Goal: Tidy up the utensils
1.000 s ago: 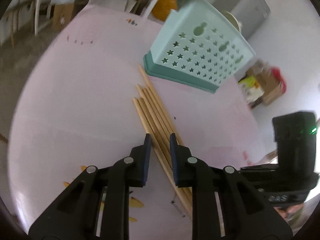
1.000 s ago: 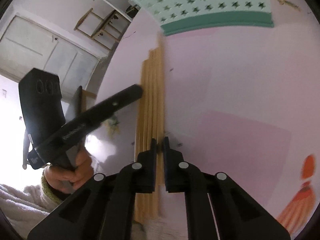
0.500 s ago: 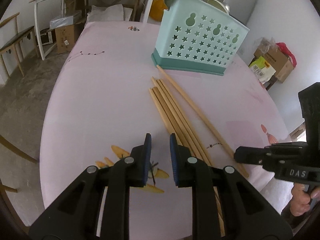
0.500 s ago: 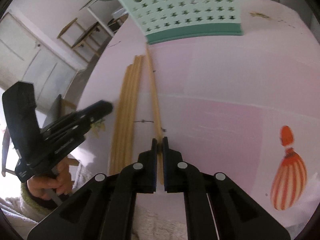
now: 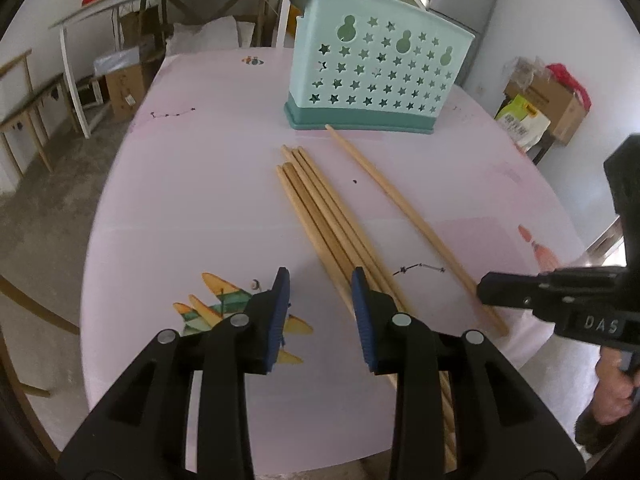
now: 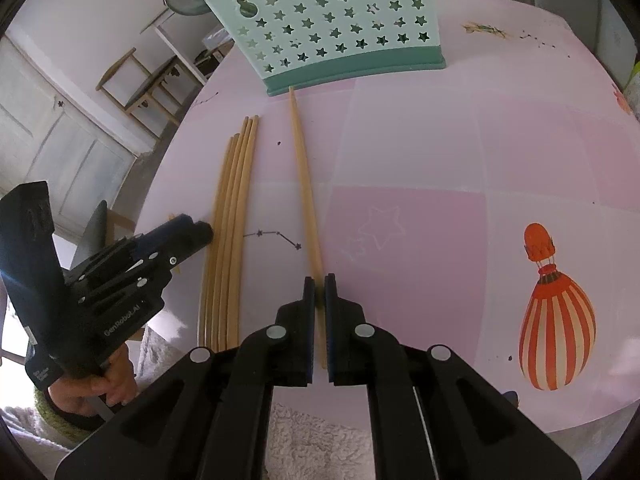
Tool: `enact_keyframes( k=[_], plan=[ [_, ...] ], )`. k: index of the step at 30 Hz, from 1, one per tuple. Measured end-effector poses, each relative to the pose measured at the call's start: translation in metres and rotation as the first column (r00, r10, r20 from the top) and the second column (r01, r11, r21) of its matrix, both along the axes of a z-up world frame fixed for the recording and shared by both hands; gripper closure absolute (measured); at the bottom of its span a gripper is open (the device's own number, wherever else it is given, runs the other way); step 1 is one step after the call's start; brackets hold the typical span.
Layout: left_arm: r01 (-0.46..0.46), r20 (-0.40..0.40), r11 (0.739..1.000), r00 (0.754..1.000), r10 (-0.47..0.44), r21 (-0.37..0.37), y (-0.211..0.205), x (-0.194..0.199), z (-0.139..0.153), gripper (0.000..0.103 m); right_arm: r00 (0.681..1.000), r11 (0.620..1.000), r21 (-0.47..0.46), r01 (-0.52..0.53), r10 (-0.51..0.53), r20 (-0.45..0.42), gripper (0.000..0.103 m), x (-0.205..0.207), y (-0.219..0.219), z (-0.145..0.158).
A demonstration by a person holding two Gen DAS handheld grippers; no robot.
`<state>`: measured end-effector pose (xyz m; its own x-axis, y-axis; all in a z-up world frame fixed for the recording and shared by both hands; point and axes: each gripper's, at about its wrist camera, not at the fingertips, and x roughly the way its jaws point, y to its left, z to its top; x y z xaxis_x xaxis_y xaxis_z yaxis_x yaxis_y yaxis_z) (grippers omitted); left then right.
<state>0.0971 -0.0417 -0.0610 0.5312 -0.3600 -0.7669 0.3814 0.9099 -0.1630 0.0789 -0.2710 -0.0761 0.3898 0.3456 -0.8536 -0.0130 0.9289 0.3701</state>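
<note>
Left wrist view: near ends of the bundled chopsticks (image 5: 332,216) ran under the left gripper (image 5: 320,300) fingers, bottom centre, so hidden. Single chopstick (image 5: 404,204) lower end was partly covered by the right gripper (image 5: 486,292) tip, right edge. Holder (image 5: 372,76) contents couldn't be made out; something rounded poked above its rim, unclear what. Right wrist view: holder top cut off at upper edge. Single chopstick's near end was hidden between the right gripper's pads, lower centre. Hand (image 6: 100,384) at lower left was cut by the frame.

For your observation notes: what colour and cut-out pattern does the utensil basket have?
Mint green basket with a darker teal base, punched with stars and gourd-shaped holes; clearest in the left wrist view.
</note>
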Motion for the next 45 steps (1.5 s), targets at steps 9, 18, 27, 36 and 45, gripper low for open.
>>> enact_keyframes(
  k=[9, 18, 27, 36, 45],
  plan=[
    [-0.039, -0.049, 0.997, 0.998, 0.036, -0.064, 0.016, 0.006, 0.003, 0.073, 1.0, 1.0, 0.027, 0.003, -0.003, -0.002, 0.097, 0.0, -0.002, -0.003],
    [-0.003, 0.053, 0.995, 0.999, -0.002, 0.102, -0.012, -0.003, 0.0, 0.057, 1.0, 1.0, 0.017, 0.003, -0.003, 0.006, 0.097, -0.001, -0.002, -0.002],
    [-0.045, 0.015, 0.998, 0.999, 0.045, 0.048, 0.017, 0.001, 0.003, 0.057, 1.0, 0.999, 0.04, -0.011, 0.011, 0.001, 0.094, 0.001, -0.003, -0.003],
    [-0.082, 0.023, 0.997, 0.996, 0.082, -0.003, 0.029, 0.006, 0.008, 0.057, 1.0, 0.999, 0.038, -0.011, 0.011, 0.008, 0.093, 0.001, -0.001, -0.003],
    [-0.131, 0.01, 0.99, 0.991, 0.132, -0.05, 0.048, 0.012, 0.004, 0.042, 0.998, 0.995, 0.084, -0.051, 0.048, 0.029, 0.065, -0.001, 0.004, 0.0]
  ],
)
